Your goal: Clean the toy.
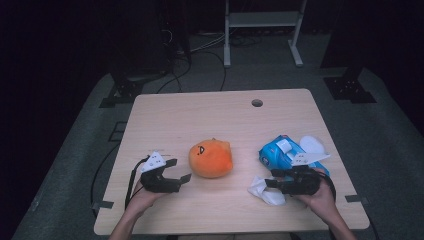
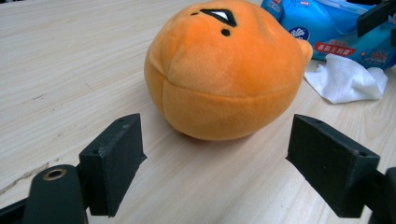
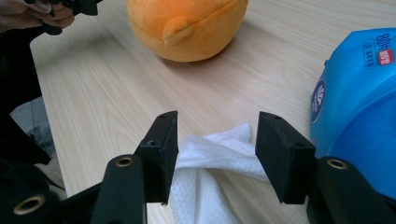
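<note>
An orange plush ball (image 1: 210, 158) with a small stitched face sits at the middle of the wooden table (image 1: 220, 115). My left gripper (image 1: 178, 170) stands open just left of it; in the left gripper view the plush (image 2: 224, 70) lies a little ahead of the wide-apart jaws of this gripper (image 2: 217, 142), not touching them. A crumpled white tissue (image 1: 265, 191) lies in front of a blue wipes pack (image 1: 278, 153). My right gripper (image 3: 217, 140) is half open, its jaws either side of a raised fold of the tissue (image 3: 210, 156), with the blue pack (image 3: 359, 121) close on the right.
A round cable hole (image 1: 257, 103) sits near the table's far edge. A white flap (image 1: 313, 144) sticks out of the wipes pack. The plush (image 3: 187, 28) and the other hand (image 3: 37, 14) lie beyond the tissue in the right gripper view. Dark floor and a shelf frame (image 1: 262, 30) lie behind.
</note>
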A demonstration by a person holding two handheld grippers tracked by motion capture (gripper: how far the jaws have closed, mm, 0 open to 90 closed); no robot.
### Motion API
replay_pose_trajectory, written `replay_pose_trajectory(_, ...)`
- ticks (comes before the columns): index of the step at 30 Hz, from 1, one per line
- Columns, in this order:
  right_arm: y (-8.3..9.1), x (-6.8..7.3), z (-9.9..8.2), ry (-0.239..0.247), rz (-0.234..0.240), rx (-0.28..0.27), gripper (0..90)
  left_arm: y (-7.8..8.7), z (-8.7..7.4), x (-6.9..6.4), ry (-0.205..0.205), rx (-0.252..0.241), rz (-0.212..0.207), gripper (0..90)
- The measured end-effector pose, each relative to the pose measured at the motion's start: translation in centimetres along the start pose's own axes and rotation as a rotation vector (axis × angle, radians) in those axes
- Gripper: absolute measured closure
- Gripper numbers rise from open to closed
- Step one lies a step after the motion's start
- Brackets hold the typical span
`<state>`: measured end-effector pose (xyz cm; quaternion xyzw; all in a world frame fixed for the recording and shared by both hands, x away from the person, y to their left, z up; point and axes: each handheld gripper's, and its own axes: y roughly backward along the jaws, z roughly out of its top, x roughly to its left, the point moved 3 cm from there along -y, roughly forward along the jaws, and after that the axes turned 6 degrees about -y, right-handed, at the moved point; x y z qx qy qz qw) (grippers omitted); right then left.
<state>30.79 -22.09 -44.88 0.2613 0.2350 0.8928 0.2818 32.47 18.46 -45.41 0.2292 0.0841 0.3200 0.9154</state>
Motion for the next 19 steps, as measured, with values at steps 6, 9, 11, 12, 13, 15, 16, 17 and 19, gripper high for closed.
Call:
replay_pose_trajectory(6,0.0,0.0,-0.1,0.0,-0.002,0.004,47.6,0.4,-0.5,0.0,0.013,0.004,0.007,16.5)
replay_pose_trajectory(9,0.0,0.0,-0.1,-0.001,-0.003,0.002,47.2,0.7,-0.8,0.1,0.016,0.008,0.015,15.6)
replay_pose_trajectory(11,0.1,0.0,-0.2,-0.001,-0.005,0.002,46.8,0.9,-1.1,0.2,0.016,0.016,0.026,14.6)
replay_pose_trajectory(12,0.1,0.0,-0.2,0.0,-0.007,0.002,46.6,1.0,-1.3,0.2,0.02,0.022,0.032,13.8)
replay_pose_trajectory(13,0.1,0.0,-0.2,0.003,-0.009,0.002,46.2,1.1,-1.5,0.3,0.028,0.022,0.033,13.8)
replay_pose_trajectory(15,0.1,0.0,-0.3,0.007,-0.011,0.001,45.8,1.3,-1.9,0.5,0.04,0.028,0.042,12.9)
replay_pose_trajectory(16,0.1,0.1,-0.3,0.005,-0.011,-0.001,45.8,1.3,-2.1,0.7,0.045,0.032,0.052,12.5)
replay_pose_trajectory(17,0.1,0.1,-0.3,0.004,-0.011,-0.001,45.6,1.3,-2.2,0.9,0.053,0.035,0.057,12.0)
replay_pose_trajectory(19,0.1,0.0,-0.3,0.011,-0.014,0.001,45.1,1.3,-2.5,1.2,0.075,0.031,0.062,11.0)
